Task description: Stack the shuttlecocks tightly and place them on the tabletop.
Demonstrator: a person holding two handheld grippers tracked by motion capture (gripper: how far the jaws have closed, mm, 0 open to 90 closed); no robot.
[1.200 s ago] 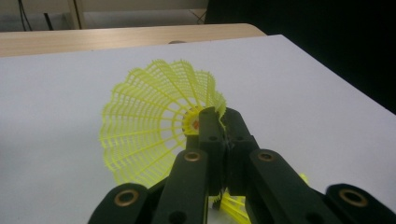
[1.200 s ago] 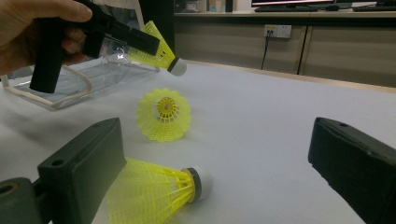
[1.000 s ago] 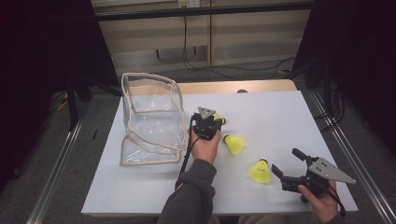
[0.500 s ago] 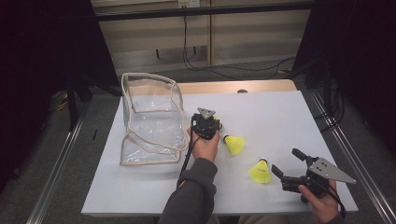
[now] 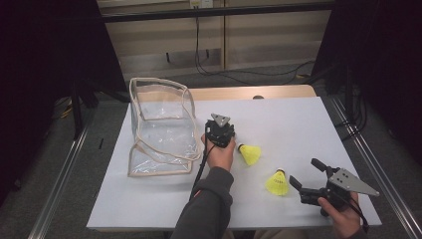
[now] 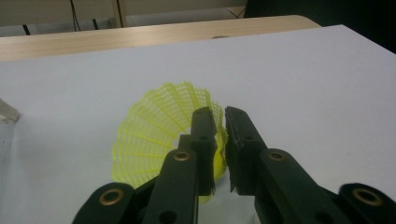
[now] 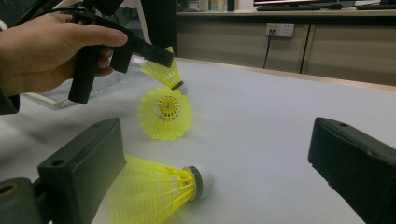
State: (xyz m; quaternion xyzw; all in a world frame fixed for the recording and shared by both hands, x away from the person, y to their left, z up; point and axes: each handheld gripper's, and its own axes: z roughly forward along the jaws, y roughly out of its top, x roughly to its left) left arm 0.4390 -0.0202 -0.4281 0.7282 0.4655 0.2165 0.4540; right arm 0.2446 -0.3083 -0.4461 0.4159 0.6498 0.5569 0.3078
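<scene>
My left gripper (image 6: 219, 116) is shut on the mesh skirt of a yellow shuttlecock (image 6: 159, 130). In the right gripper view that shuttlecock (image 7: 162, 72) hangs from the left gripper's jaws, cork end down, just over the white table. A second yellow shuttlecock (image 5: 249, 153) lies on the table right of the left hand, its open skirt facing my right gripper. A third (image 5: 277, 183) lies on its side near the front. My right gripper (image 5: 307, 175) stands open beside it, its jaws either side of the cork end (image 7: 201, 179) and apart from it.
A clear plastic bag with beige trim (image 5: 159, 124) stands open at the left of the white table (image 5: 298, 129), close to the left hand (image 5: 219, 157). A wooden strip (image 5: 249, 92) runs along the table's far edge. Cables hang behind it.
The left gripper has shifted slightly while staying shut on its shuttlecock; the yellow bit seen at its right a second ago is now hidden beneath it. The right gripper has not moved.
</scene>
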